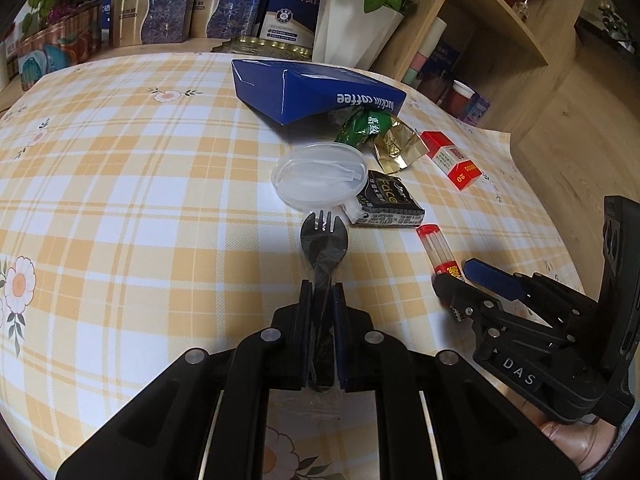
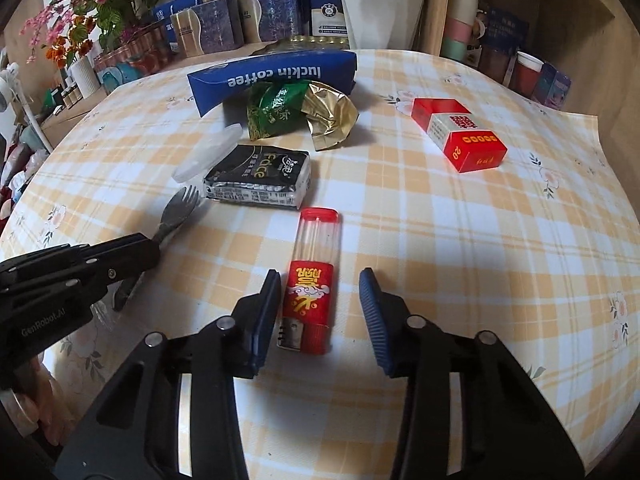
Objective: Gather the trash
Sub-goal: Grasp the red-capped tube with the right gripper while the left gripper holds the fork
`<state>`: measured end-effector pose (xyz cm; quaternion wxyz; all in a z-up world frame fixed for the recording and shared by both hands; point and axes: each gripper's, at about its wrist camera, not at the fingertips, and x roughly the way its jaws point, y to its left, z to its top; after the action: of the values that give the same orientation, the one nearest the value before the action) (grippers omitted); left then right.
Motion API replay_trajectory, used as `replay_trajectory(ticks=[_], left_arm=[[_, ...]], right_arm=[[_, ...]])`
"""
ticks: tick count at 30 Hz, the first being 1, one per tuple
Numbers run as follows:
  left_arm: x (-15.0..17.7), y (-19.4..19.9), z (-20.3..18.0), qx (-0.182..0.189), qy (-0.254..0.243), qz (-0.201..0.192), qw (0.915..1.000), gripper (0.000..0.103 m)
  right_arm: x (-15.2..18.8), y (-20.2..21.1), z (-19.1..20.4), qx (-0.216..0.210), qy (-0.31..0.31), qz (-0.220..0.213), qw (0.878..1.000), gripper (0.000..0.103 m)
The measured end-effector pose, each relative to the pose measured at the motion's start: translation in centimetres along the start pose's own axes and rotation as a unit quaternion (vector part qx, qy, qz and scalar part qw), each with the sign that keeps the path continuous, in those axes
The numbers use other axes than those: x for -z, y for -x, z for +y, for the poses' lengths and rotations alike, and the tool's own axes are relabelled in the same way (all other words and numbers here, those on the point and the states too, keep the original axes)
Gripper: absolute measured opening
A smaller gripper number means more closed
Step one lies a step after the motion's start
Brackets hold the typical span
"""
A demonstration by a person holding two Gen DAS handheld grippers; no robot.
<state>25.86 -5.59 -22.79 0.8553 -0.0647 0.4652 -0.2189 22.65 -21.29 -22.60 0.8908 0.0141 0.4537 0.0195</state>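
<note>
With the left gripper [image 1: 322, 300] clamped on the fork [image 1: 324, 240], the right gripper [image 2: 320, 312], jaws half-open around the lighter [image 2: 310, 280] at lower centre, probably needed only 1 centred squeeze.

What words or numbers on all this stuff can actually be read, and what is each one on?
"luckin coffee": blue box.
"Face": black tissue pack.
"20": red cigarette pack.
"DAS": right gripper.
"GenRobot.AI": left gripper.
Chinese print on the lighter, green wrapper and back boxes: too small or blurred to read.
</note>
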Motion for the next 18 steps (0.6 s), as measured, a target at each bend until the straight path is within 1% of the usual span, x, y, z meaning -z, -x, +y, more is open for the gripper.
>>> replay_trajectory(ticks=[3,5,6,7,10,13,18], left_arm=[[0.0,0.0,-0.1,-0.002,-0.004,-0.001,1.0000,0.012],[0.0,0.0,-0.2,-0.003,-0.008,-0.001,1.0000,0.012],[0.0,0.0,-0.2,-0.003,-0.009,0.000,1.0000,0.012],[-0.1,0.0,-0.2,-0.004,-0.012,0.002,0.9999,0.011],[-0.2,0.3,-0.7,-0.015,-0.028,0.012,0.9994,0.010],[0.4,1.2,-0.5,-0.011,-0.026,0.011,0.9995,0.010],[1.9,4.4,-1.0,-0.006,-0.040,0.001,0.9992,0.010]], right_arm=[[-0.1,0.0,0.3,0.005,0.008,0.000,1.000,0.042],[-0.2,0.0,0.3,-0.004,0.011,0.000,1.000,0.035],[-0.2,0.0,0.4,-0.011,0.014,0.000,1.000,0.030],[-0.2,0.1,0.5,-0.010,0.017,0.001,1.000,0.028],[0.1,0.7,0.3,-0.023,0.012,0.000,1.000,0.027],[0.7,2.5,0.1,-0.035,0.009,-0.016,0.999,0.026],[1.9,5.3,-0.1,-0.051,-0.007,-0.031,0.998,0.026]])
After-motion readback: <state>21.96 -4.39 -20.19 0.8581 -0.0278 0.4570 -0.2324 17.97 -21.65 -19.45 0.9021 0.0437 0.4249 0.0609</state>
